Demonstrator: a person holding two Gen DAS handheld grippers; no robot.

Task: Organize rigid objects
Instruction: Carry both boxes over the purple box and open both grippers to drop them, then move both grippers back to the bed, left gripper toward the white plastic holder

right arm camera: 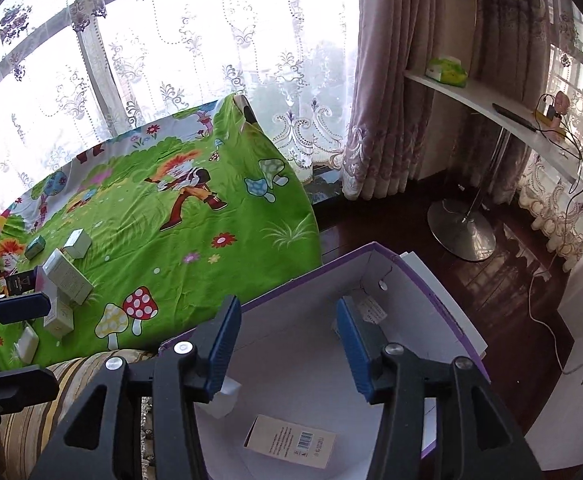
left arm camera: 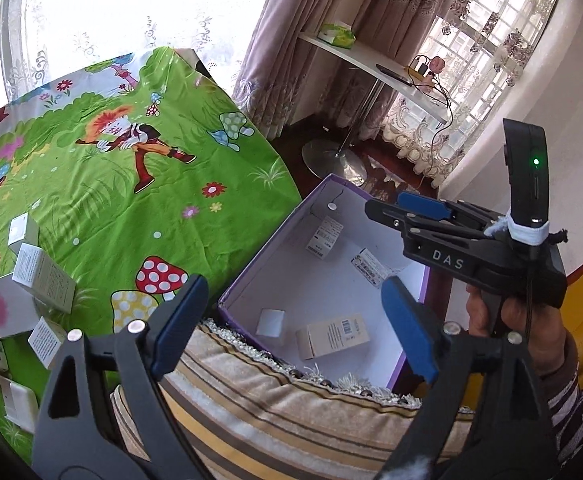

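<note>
Striped cushion fabric (left arm camera: pixel 275 412) fills the nearest ground, and just beyond its fringe sits an open cardboard box (left arm camera: pixel 247 280) with purple outer walls and a white inside. Both grippers hang over this box with nothing between their blue pads: the left gripper (left arm camera: pixel 295 328) stands wide apart, the right gripper (right arm camera: pixel 287 348) about half spread, its pads clear of everything below.

Two things already lie on the box floor — a tan carton with a barcode (left arm camera: pixel 333 338) on its side and a small white box (left arm camera: pixel 271 322) just beside it, near the cushion edge. A few paper labels are stuck to the inner walls; those look like part of the box, not sorted goods.

Further off, on the green cartoon bedsheet (left arm camera: pixel 139 184), the rest waits. A loose cluster of small packages (left arm camera: pixel 43 276) lies near the sheet's left side: white and pale cartons, some upright, some tipped, and — clearer from the right wrist view — a small green box (right arm camera: pixel 34 247) and a dark one (right arm camera: pixel 20 282). I count roughly eight or more, though several overlap and the exact number is hard to tell.

By that reckoning the job is in its early part: two items boxed, most still on the sheet, and both hands free to fetch the next ones.
</note>
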